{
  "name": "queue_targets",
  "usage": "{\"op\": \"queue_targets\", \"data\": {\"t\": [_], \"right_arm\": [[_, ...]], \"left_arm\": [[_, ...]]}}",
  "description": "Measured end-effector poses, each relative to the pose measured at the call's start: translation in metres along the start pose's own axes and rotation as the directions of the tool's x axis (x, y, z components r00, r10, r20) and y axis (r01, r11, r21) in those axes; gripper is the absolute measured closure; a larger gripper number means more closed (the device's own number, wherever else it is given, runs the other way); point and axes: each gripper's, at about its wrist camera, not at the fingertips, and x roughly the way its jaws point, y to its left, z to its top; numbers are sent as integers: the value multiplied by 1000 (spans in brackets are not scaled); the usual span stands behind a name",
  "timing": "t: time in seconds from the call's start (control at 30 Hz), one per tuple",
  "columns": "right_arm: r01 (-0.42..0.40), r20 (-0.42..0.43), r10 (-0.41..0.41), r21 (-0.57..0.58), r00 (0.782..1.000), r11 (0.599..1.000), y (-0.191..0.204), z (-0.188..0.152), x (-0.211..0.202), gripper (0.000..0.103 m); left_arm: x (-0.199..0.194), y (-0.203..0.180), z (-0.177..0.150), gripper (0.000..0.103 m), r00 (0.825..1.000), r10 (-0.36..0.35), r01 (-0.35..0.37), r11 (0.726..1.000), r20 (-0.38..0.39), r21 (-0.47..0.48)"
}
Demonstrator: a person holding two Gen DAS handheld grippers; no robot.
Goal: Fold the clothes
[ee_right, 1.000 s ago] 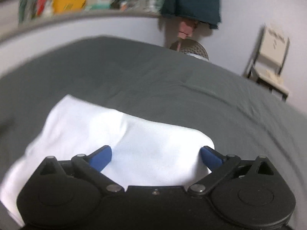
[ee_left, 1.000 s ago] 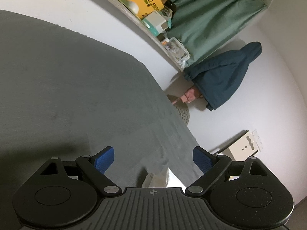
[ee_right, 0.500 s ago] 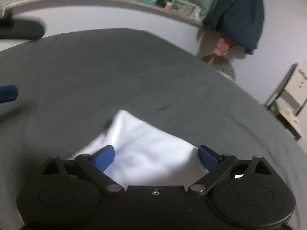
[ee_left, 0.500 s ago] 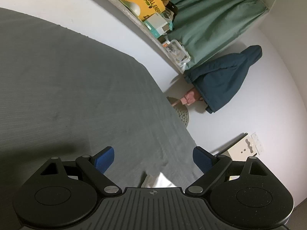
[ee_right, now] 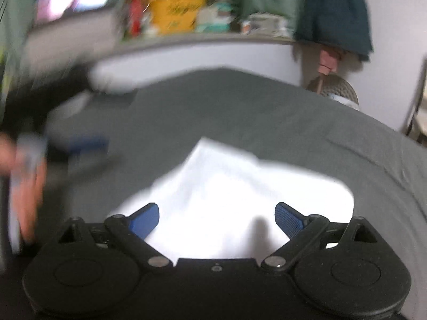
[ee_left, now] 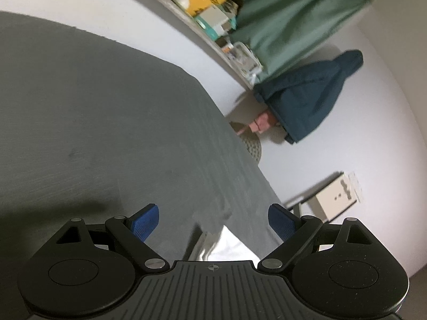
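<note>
since a moment ago the right gripper has swung round, so the white garment now lies ahead of it with one corner pointing away, and the person's hand has come into its view at the left. the garment lies crumpled on the grey bed cover, under and between the right gripper's blue pads, which stand wide apart, easing slightly inward, and pinch nothing. the left gripper hangs over the bed, jaws wide and empty; only a white corner of the garment shows just below it. beyond the bed a cluttered shelf runs along the wall beside a green curtain and a hanging dark blue jacket.
</note>
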Motion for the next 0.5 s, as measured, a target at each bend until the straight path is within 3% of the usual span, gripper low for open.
{"op": "queue_targets", "data": {"t": [0.1, 0.2, 0.27, 0.37, 0.5], "right_arm": [[26, 35, -26, -16, 999, 1000, 29, -11, 4, 10], [-177, 35, 175, 34, 984, 984, 26, 2, -2, 14], [-163, 65, 166, -45, 984, 986, 27, 4, -17, 13], [-180, 114, 181, -24, 977, 983, -6, 2, -42, 7], [-170, 181, 142, 148, 973, 974, -80, -7, -56, 4]], "left_arm": [[1, 1, 0, 13, 998, 13, -13, 1000, -58, 4], [2, -2, -3, 13, 990, 24, -18, 999, -142, 43], [2, -4, -7, 13, 980, 31, -16, 997, -196, 77], [2, -9, -12, 13, 960, 49, -13, 991, -274, 130], [10, -14, -21, 13, 920, 119, -43, 978, -372, 206]]}}
